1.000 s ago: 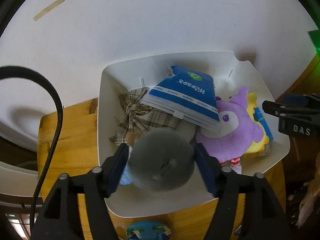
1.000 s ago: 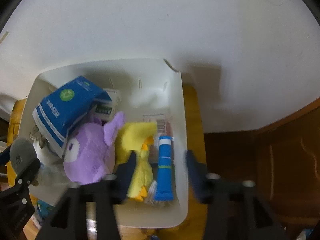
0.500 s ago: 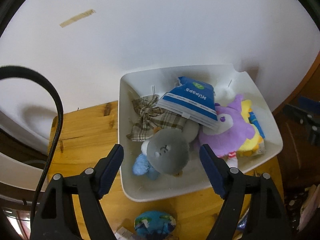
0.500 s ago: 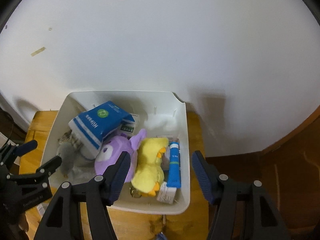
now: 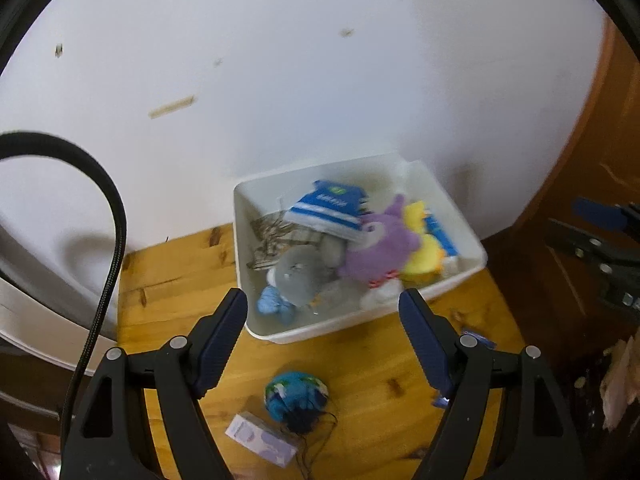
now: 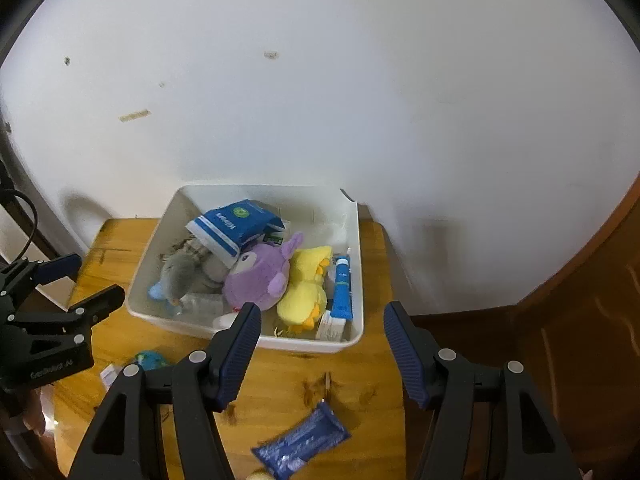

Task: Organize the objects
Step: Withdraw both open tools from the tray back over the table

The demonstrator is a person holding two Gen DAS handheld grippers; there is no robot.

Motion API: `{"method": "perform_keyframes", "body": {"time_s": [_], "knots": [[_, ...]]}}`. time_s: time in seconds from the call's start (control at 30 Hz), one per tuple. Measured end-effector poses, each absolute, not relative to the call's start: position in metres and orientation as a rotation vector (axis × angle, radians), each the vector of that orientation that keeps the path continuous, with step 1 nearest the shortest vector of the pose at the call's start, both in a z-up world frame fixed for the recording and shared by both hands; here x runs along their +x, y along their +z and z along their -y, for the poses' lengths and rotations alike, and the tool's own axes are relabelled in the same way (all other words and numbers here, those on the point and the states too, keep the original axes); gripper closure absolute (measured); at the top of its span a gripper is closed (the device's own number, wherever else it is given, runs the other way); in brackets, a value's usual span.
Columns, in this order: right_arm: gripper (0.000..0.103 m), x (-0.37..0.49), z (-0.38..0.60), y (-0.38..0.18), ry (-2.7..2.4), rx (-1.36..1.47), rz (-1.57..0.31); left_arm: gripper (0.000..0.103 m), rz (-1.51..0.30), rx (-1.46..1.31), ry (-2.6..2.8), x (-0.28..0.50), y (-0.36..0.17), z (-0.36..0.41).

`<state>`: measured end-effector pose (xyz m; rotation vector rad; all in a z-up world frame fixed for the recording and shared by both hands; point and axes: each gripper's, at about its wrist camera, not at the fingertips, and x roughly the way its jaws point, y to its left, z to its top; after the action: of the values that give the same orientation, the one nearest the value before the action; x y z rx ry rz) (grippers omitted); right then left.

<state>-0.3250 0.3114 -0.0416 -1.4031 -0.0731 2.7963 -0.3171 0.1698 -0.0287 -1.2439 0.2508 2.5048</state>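
A white bin (image 5: 464, 280) (image 6: 356, 240) stands on a wooden table against the wall. It holds a grey plush (image 5: 298, 274) (image 6: 180, 272), a purple plush (image 5: 380, 246) (image 6: 256, 276), a yellow plush (image 6: 306, 288), a blue-and-white pack (image 5: 326, 208) (image 6: 234, 226) and a blue tube (image 6: 343, 288). My left gripper (image 5: 324, 308) is open and empty, above the table in front of the bin. My right gripper (image 6: 322, 320) is open and empty, back from the bin's near right side.
On the table in front of the bin lie a blue-green ball (image 5: 296, 396) (image 6: 150, 360), a small pale box (image 5: 260, 438) and a blue foil pack (image 6: 302, 442). A wall rises behind the bin. A wooden door (image 6: 580, 320) stands at the right.
My left gripper has opened, left the grey plush in the bin and drawn back and up. My right gripper has also drawn back from the bin.
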Motion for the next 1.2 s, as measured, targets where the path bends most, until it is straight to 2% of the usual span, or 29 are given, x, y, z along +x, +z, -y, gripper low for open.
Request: {"method": "perform_keyframes", "body": {"time_s": [0.27, 0.53, 0.87, 1.2], "knots": [[0.038, -0.277, -0.319, -0.001, 2.828, -1.293, 0.080, 0.021, -0.278, -1.122, 2.422, -0.259, 0.001, -0.188], [0.038, -0.234, -0.330, 0.033, 2.860, -1.185, 0.068, 0.021, -0.265, -1.056, 2.323, -0.210, -0.003, -0.203], [0.037, -0.200, -0.347, 0.045, 2.872, -1.124, -0.011, 0.021, -0.230, -1.102, 2.270, -0.181, -0.054, -0.212], [0.037, -0.201, -0.364, -0.003, 2.810, -1.244, -0.112, 0.021, -0.225, -1.223, 2.240, -0.164, -0.125, -0.223]]}}
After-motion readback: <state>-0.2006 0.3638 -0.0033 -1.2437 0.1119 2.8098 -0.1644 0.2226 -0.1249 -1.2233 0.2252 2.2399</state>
